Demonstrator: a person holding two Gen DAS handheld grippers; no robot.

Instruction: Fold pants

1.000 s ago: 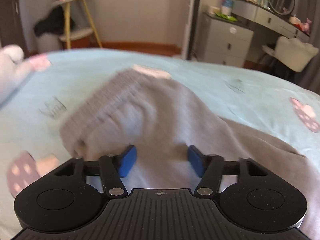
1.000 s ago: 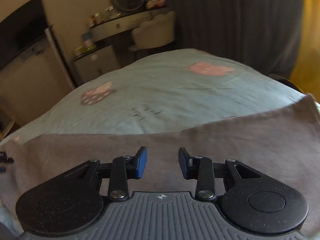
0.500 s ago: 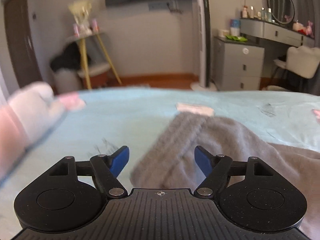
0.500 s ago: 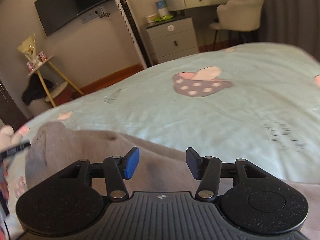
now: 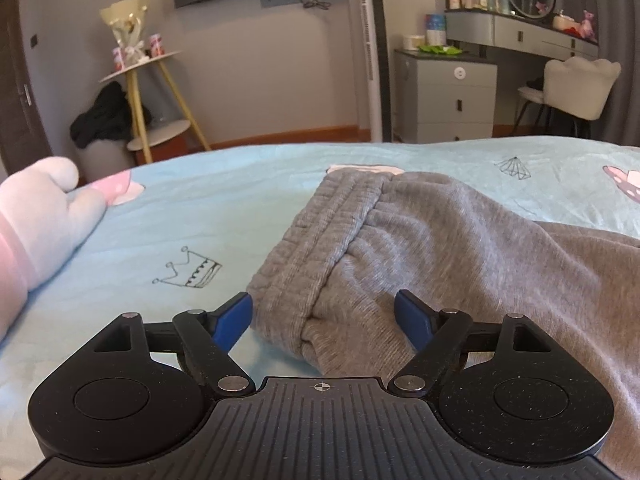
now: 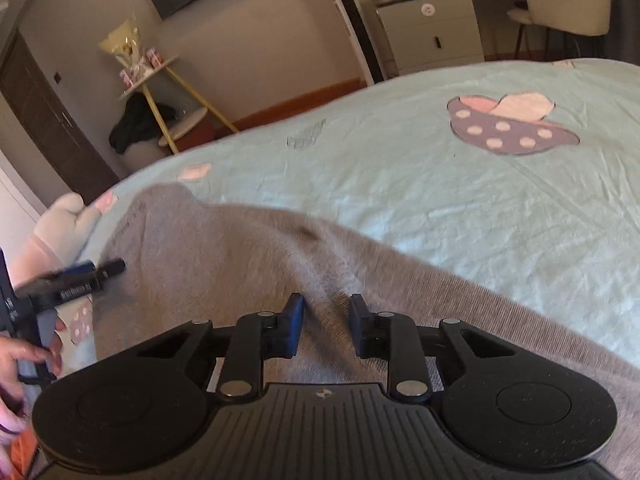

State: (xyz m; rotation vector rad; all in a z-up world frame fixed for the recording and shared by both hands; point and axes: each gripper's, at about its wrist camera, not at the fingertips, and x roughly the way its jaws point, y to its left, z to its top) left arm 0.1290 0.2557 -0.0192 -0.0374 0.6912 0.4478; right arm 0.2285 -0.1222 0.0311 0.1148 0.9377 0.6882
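The grey pants [image 5: 460,240] are spread on the light blue bedsheet [image 5: 224,208], their ribbed waistband [image 5: 320,248] folded over and lying nearest the left gripper [image 5: 323,322]. That gripper's jaws are seen wide apart and opening, with the waistband corner between them but not pressed by the blue pads [image 5: 232,320]. In the right wrist view a raised ridge of the pants [image 6: 240,264] is found between the jaws of the right gripper [image 6: 325,330], which are closing on it; whether the pads already press the cloth cannot be told. The left gripper [image 6: 76,276] is seen at that view's left edge, held by a hand [image 6: 16,356]. A pale plush toy [image 5: 36,216] lies on the sheet to the left of the pants
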